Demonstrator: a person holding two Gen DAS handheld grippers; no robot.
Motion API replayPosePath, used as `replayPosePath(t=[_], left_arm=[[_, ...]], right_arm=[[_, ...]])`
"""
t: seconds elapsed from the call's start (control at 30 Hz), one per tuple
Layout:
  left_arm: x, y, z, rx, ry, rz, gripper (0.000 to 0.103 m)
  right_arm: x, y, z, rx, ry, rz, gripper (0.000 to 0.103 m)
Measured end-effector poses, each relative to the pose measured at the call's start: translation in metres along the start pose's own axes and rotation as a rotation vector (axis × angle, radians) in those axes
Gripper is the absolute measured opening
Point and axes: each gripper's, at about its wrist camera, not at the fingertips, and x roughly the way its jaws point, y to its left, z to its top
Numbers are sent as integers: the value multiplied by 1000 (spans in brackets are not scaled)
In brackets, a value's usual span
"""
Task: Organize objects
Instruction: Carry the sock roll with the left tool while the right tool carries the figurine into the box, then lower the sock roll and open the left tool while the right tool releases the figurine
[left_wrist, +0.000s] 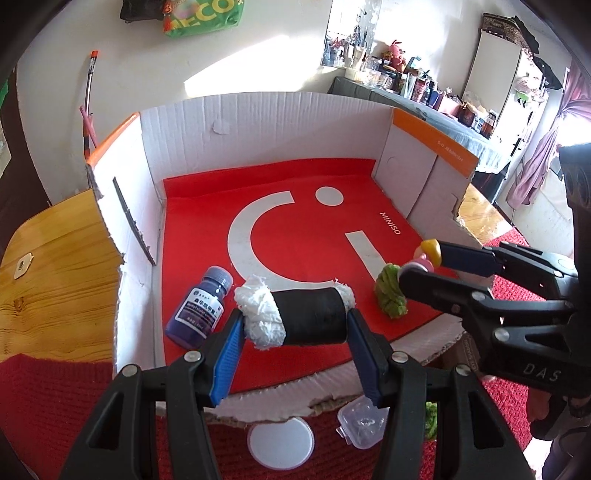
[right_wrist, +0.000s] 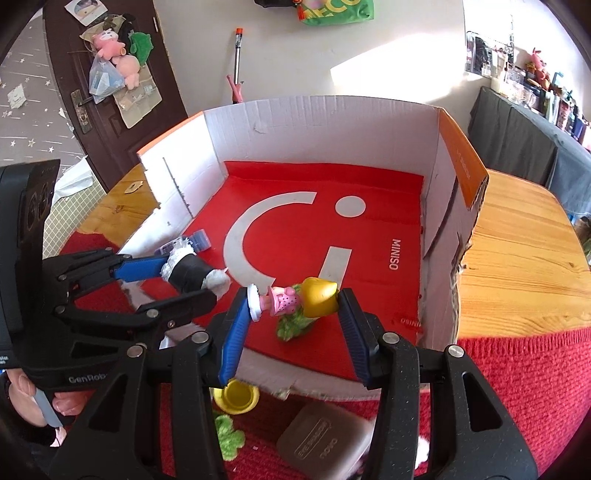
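Right, I'm reading both wrist cams, line by line.
L gripper (left_wrist: 295, 325): I'm seeing it clamping a black roll (left_wrist: 308, 317) w/ white fluffy ends, pads pressing on both ends, roll hanging over the box's near edge.
R gripper (right_wrist: 295, 306): it's gripping a small doll (right_wrist: 291, 299), lying sideways betw. the pads; yellow hair against one pad, white round base against the other.
Box (left_wrist: 258, 122): white cardboard, orange-topped side flaps, near wall torn low; sitting on the table.
Box floor: red sheet (left_wrist: 295, 206) w/ white smiley mark & "MINISO" lettering lying flat inside.
In box: purple bottle (left_wrist: 199, 310) lying on its side near the left wall; green fuzzy thing (left_wrist: 391, 295) sitting on the red sheet, just below the doll.
Surface: wood table (right_wrist: 517, 251), partly under a red knit cloth (right_wrist: 517, 387).
On cloth, near side: white round lid (left_wrist: 280, 443), clear small container (left_wrist: 360, 424), yellow cup (right_wrist: 236, 398), grey case (right_wrist: 321, 443).
Room: white wall catching sun, dark door (right_wrist: 74, 110) w/ plush toys hanging, cluttered shelf (left_wrist: 406, 85) far right.
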Motion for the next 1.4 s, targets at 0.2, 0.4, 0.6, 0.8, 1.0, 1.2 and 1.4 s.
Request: replayPosePath(t=[0.2, 0.4, 0.6, 0.8, 1.0, 1.2, 1.4], left_arm=[[10, 2, 2, -2, 19, -6, 57], [16, 3, 2, -3, 33, -19, 57], [23, 2, 2, 3, 48, -27, 57], [24, 2, 3, 7, 46, -29, 57], [27, 1, 4, 13, 45, -23, 57], [27, 1, 4, 16, 43, -22, 57], [27, 1, 4, 18, 42, -20, 57]], right_arm=[[11, -6, 7, 19, 13, -12, 46], [22, -9, 13, 16, 34, -35, 46], [32, -10, 14, 13, 58, -54, 46], [43, -12, 13, 12, 88, -66, 46], [51, -11, 13, 10, 115, -74, 46], [54, -11, 13, 8, 122, -74, 46], [54, -11, 12, 2, 120, -85, 46]])
